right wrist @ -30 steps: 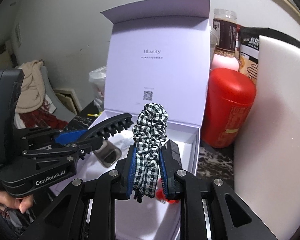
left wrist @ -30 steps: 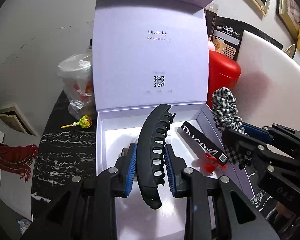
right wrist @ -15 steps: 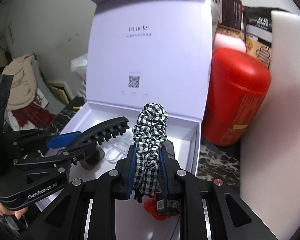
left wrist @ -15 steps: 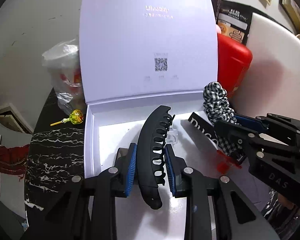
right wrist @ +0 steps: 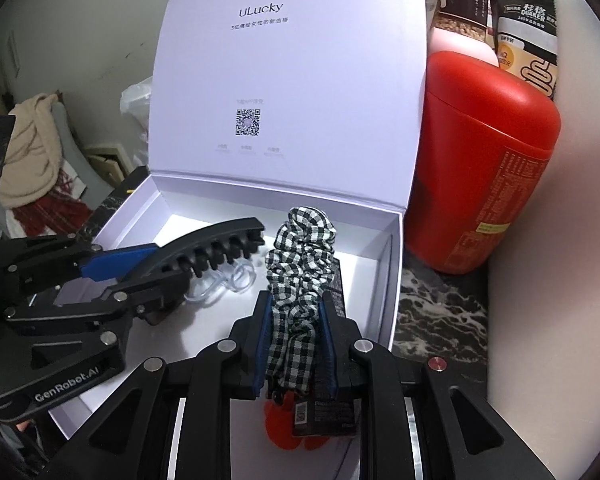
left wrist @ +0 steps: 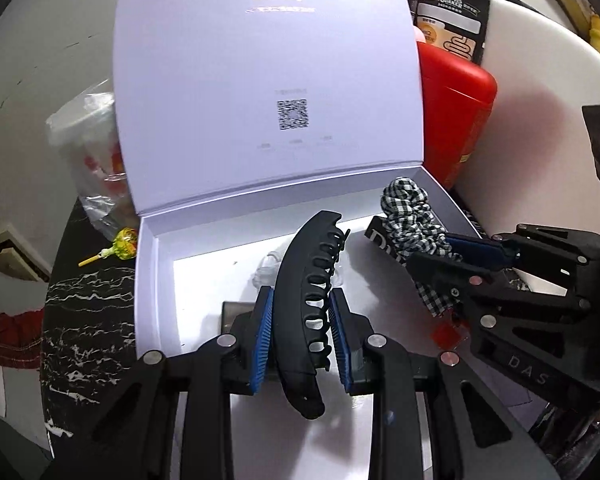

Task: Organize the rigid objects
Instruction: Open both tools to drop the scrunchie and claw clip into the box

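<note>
Black marble table (left wrist: 84, 320) carries a white box (left wrist: 148, 280), lid upright. Left gripper (left wrist: 302, 336) clamps a black clip (left wrist: 304, 300) between blue pads, over the box floor. Right gripper (right wrist: 294, 344) is closed on a checked scrunchie (right wrist: 300, 256), above the box's right side. Left view only: lollipop (left wrist: 120, 240) and bagged cup (left wrist: 92, 140) left of the box. Right view only: clear loops (right wrist: 236, 276) on the floor under the clip tip, legible red jar (right wrist: 488, 168) label.
</note>
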{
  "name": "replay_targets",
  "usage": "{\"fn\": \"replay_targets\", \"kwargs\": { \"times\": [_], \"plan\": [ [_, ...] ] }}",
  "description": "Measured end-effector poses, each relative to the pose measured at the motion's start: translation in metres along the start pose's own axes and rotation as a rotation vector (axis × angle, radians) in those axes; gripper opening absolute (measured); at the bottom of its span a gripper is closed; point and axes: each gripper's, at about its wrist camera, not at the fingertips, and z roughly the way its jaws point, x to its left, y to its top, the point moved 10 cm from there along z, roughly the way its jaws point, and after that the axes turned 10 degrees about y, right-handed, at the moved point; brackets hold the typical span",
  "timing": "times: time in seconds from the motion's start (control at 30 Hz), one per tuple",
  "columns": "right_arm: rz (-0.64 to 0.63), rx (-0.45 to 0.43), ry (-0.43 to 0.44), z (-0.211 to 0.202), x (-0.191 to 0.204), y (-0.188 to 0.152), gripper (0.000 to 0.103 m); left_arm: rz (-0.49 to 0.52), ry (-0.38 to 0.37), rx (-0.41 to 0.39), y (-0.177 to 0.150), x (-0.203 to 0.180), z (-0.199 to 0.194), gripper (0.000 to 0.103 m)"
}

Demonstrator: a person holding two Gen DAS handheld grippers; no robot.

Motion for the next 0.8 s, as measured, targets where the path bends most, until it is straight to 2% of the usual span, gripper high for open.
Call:
{"fn": "replay_targets", "kwargs": {
  "times": [0.57,0.63,0.7,0.8],
  "plan": [
    [0.009,-0.011,-0.006,-0.0042,-0.0009,0.002,0.026,0.012,0.002,-0.013,0.0047,0.0045,-0.0063,0.027],
    [0.014,-0.004,-0.012,-0.0036,-0.0028,0.0009,0.028,0.013,0.009,-0.022,0.0059,0.0051,-0.007,0.027],
    [0.022,-0.005,-0.021,-0.0045,-0.0046,0.0009,0.04,0.025,0.017,-0.023,0.0061,0.0033,-0.0063,0.027],
    [0.036,-0.015,-0.02,-0.0085,-0.0064,0.0023,0.048,0.027,0.038,-0.002,0.003,0.0016,-0.0041,0.028]
  ]
}}
